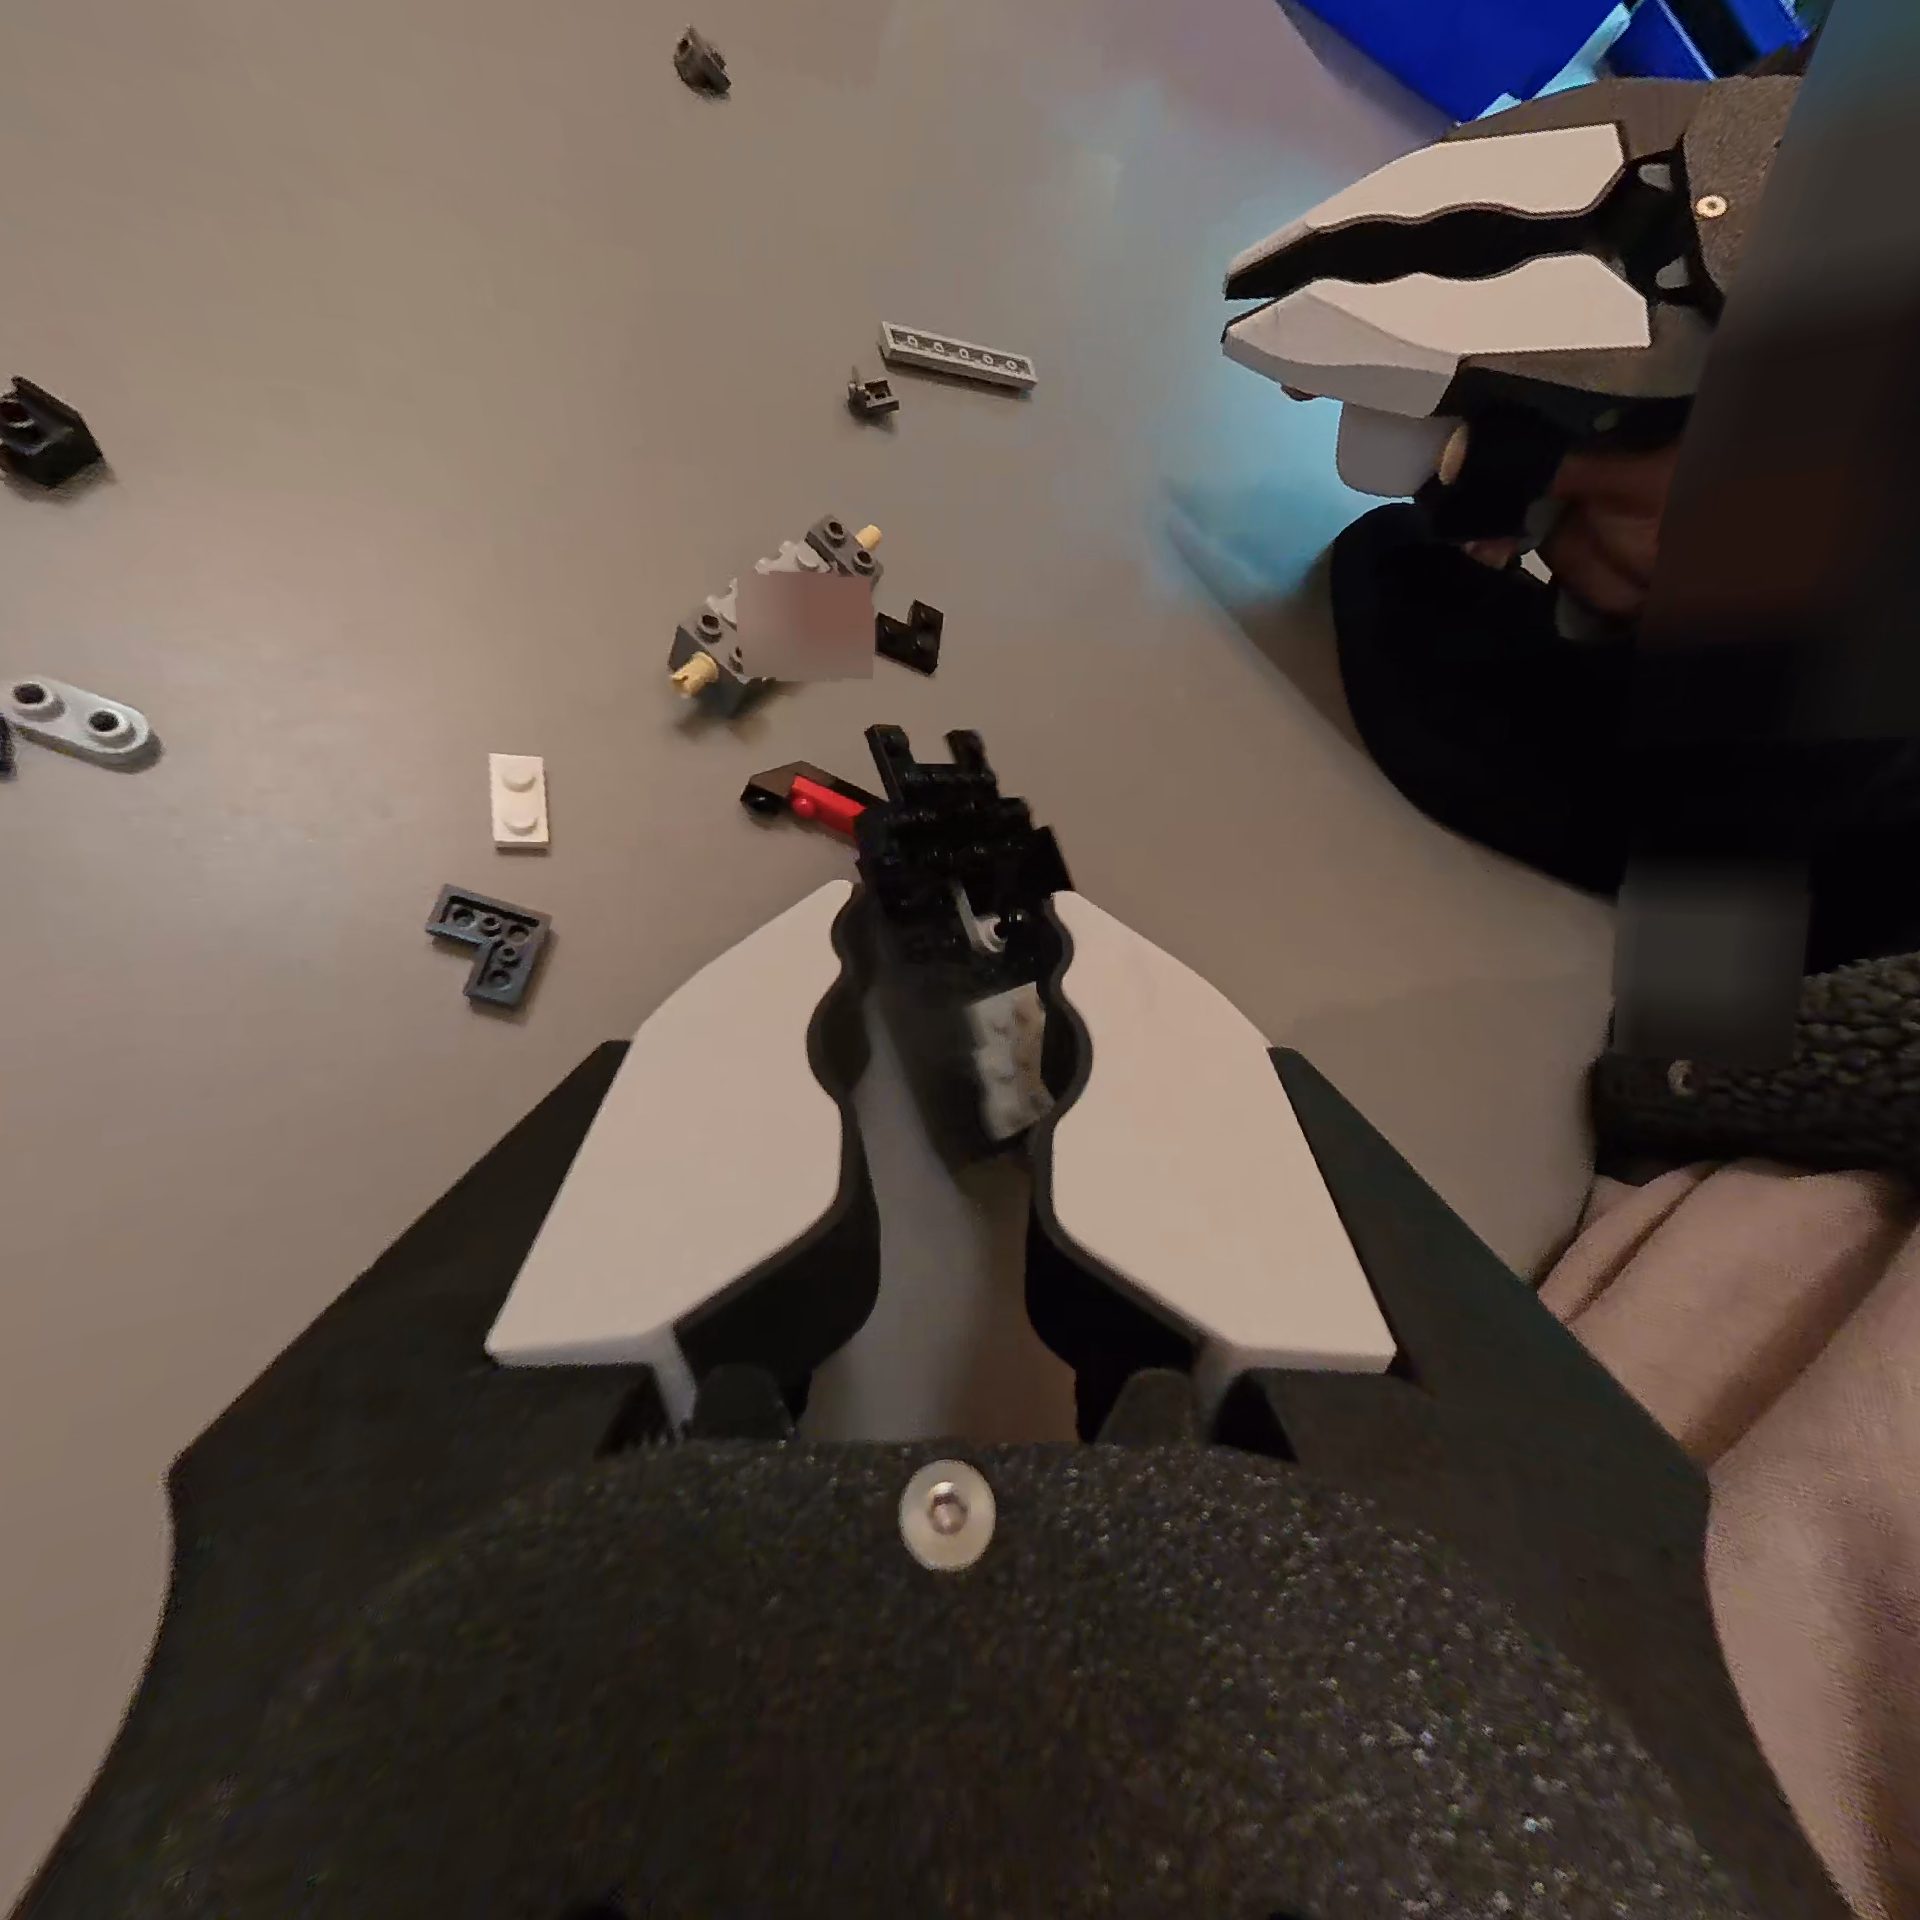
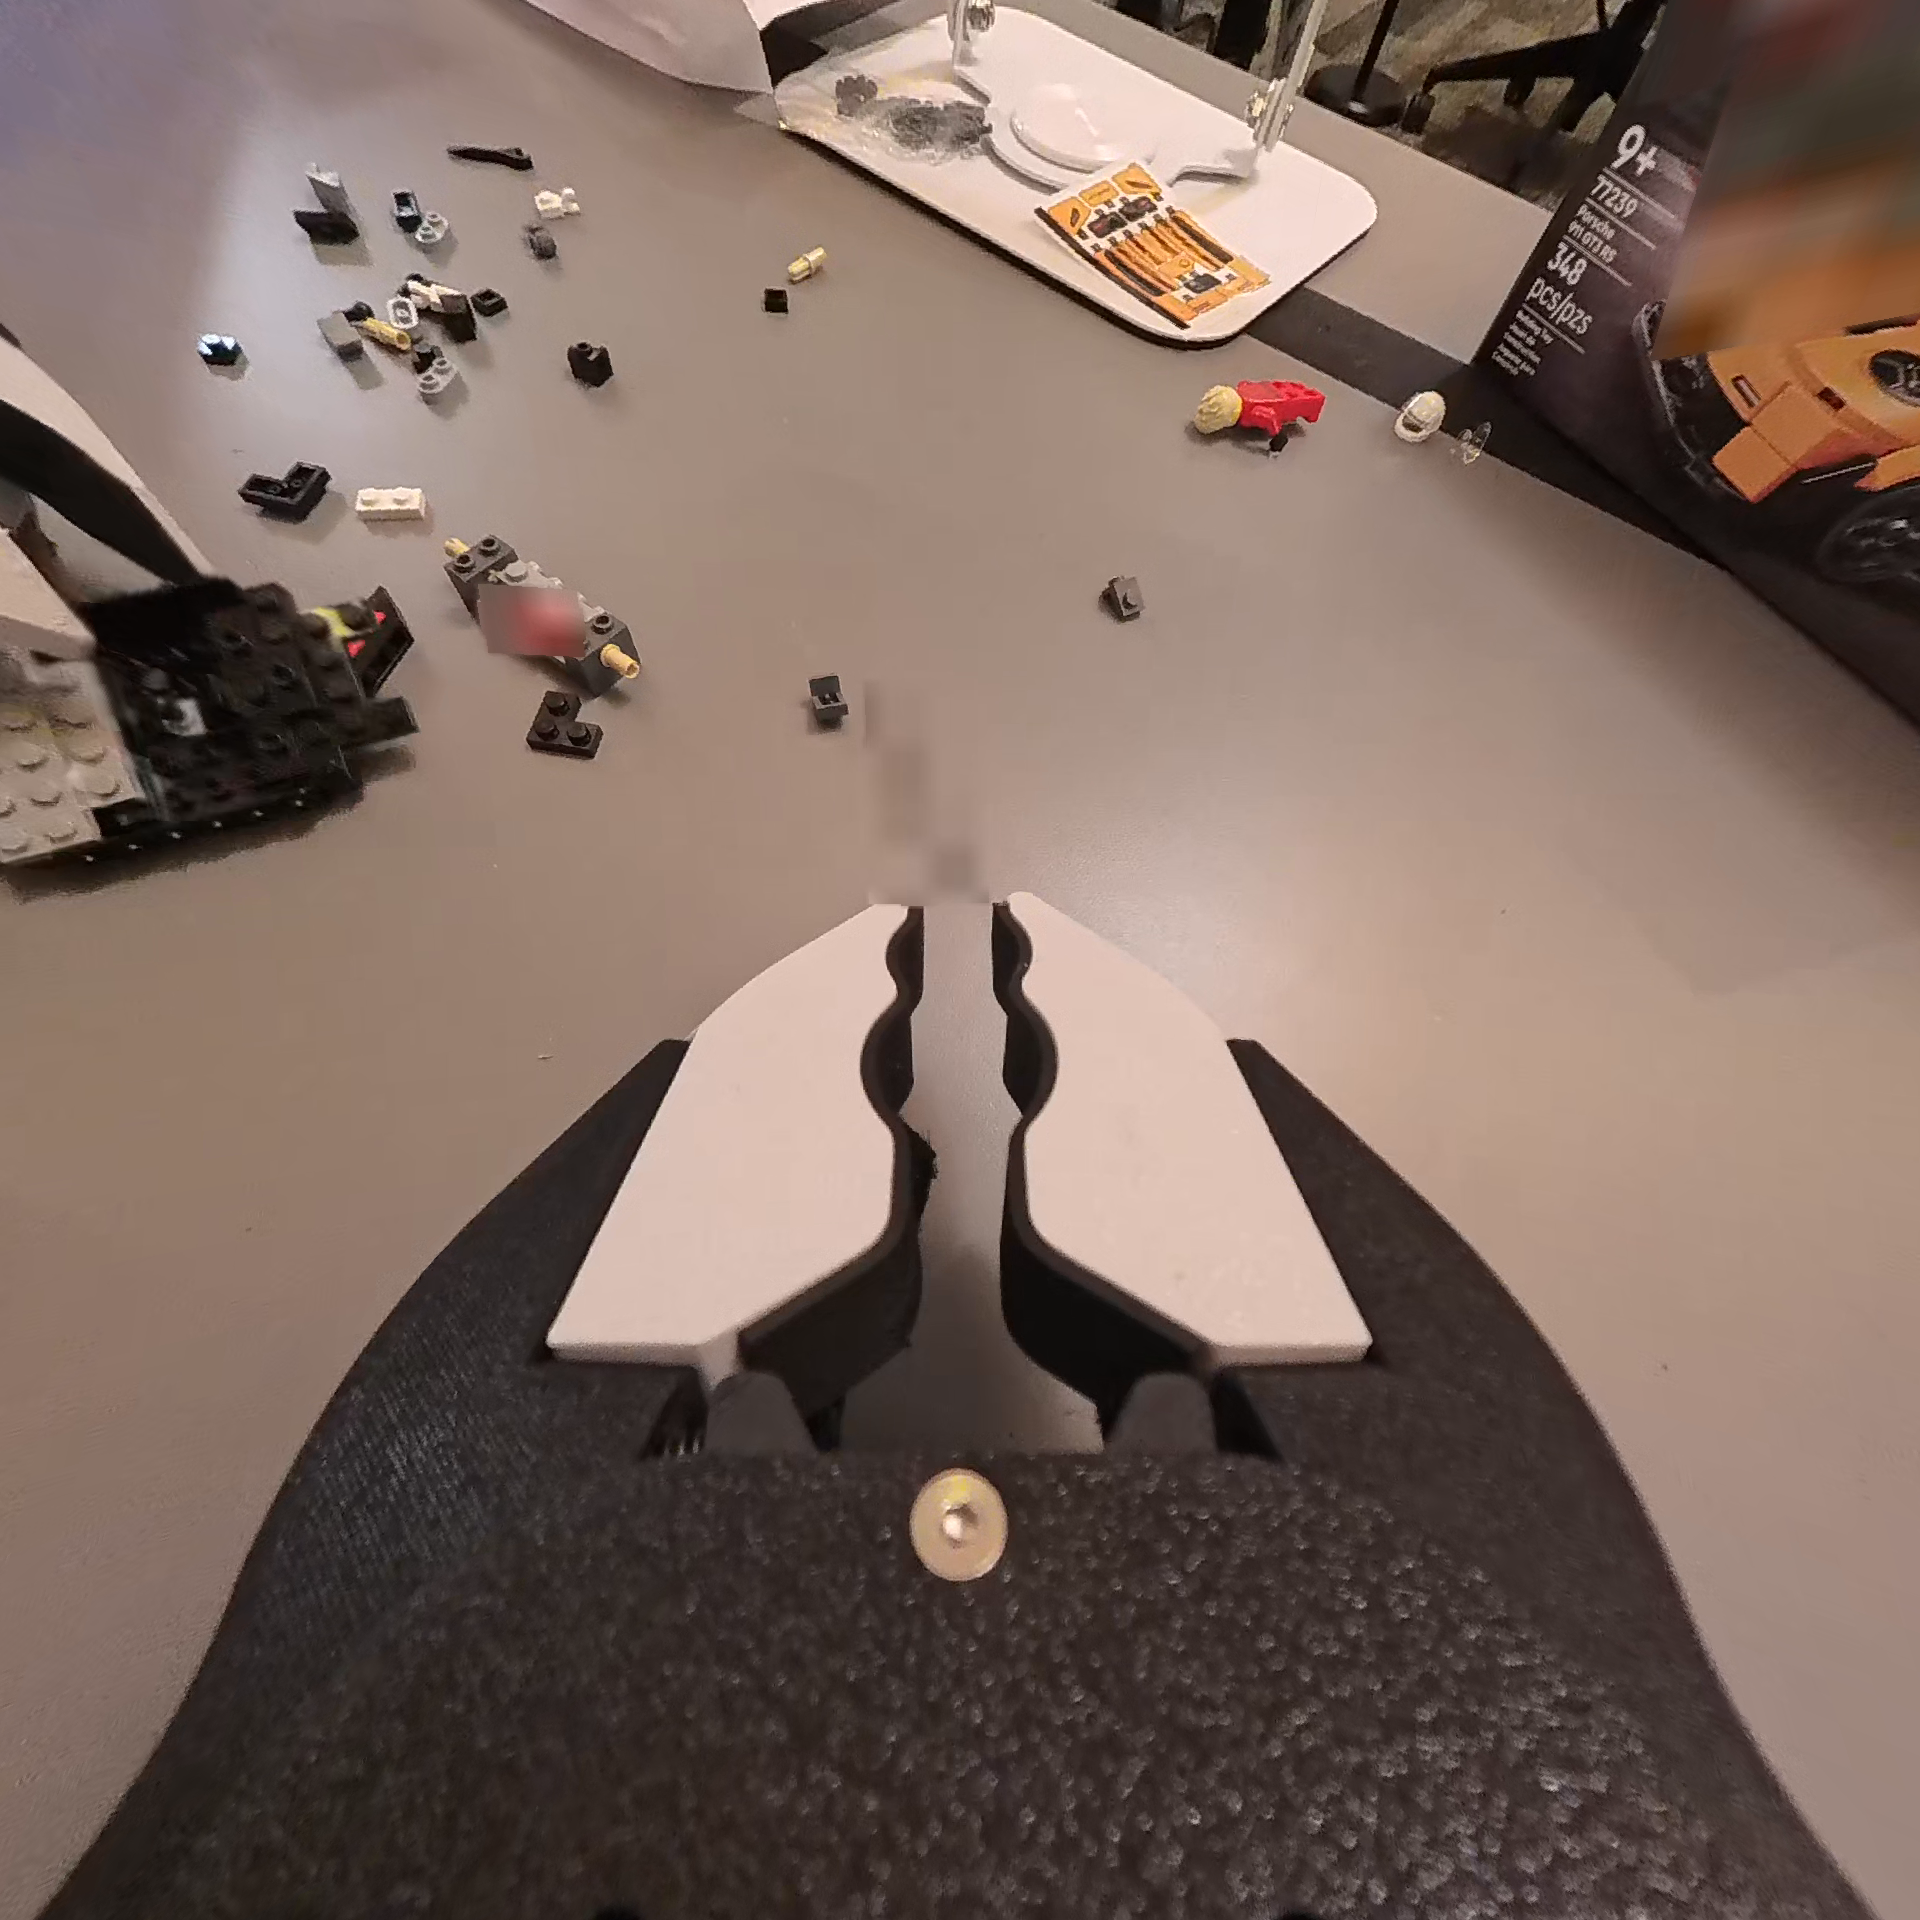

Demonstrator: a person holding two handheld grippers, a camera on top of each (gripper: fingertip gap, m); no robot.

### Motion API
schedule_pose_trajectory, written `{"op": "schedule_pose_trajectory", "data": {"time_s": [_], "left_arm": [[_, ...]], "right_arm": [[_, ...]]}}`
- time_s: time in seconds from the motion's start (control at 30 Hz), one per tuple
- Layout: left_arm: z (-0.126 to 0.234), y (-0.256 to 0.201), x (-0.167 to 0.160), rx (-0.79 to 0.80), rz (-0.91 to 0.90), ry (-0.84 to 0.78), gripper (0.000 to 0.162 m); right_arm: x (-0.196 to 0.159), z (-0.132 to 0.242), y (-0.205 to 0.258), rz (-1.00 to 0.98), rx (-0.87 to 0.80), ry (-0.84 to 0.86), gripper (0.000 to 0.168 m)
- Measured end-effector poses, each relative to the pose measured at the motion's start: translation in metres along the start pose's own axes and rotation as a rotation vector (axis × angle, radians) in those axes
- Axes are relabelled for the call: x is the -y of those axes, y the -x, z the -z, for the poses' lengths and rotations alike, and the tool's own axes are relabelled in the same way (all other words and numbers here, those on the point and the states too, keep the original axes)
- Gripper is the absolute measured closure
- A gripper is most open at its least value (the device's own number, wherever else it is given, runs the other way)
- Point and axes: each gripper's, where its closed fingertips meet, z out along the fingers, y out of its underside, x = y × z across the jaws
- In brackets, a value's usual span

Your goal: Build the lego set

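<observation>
My left gripper is shut on a part-built black and grey lego assembly, which sticks out past the fingertips low over the grey table. The assembly also shows at the left edge of the right wrist view, along with the left gripper's fingers. My right gripper hovers over bare table with only a narrow gap between its jaws and nothing in them. It also shows at the upper right of the left wrist view. A grey sub-assembly with tan pins lies ahead of the left gripper.
Loose pieces lie around: a black L plate, a white plate, a dark L plate, a grey tile, a small dark piece. A minifigure, a sticker sheet and the set's box lie at the far right. My right fingertips sit around 20 cm from my left ones.
</observation>
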Motion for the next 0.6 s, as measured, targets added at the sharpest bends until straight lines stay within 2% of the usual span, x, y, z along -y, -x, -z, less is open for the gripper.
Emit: {"op": "schedule_pose_trajectory", "data": {"time_s": [0.17, 0.23, 0.47, 0.53, 0.57, 0.6], "left_arm": [[0.004, 0.007, 0.001, 0.061, -0.047, 0.012, 0.133], [0.005, 0.009, -0.004, 0.104, -0.095, 0.062, 0.127], [-0.007, 0.0, -0.032, 0.271, -0.257, 0.277, 0.068], [-0.014, -0.002, -0.034, 0.316, -0.312, 0.293, 0.07], [-0.016, -0.003, -0.033, 0.331, -0.339, 0.293, 0.077], [-0.018, -0.005, -0.031, 0.331, -0.349, 0.285, 0.092]], "right_arm": [[0.001, 0.001, 0.001, 0.008, 0.001, -0.008, 0.157], [0.003, 0.002, 0.003, 0.013, 0.009, -0.018, 0.156], [0.006, 0.0, 0.014, 0.064, 0.043, -0.027, 0.156], [0.005, 0.0, 0.016, 0.085, 0.041, -0.024, 0.157], [0.005, 0.0, 0.017, 0.094, 0.042, -0.025, 0.157], [0.006, 0.001, 0.018, 0.101, 0.044, -0.027, 0.157]]}}
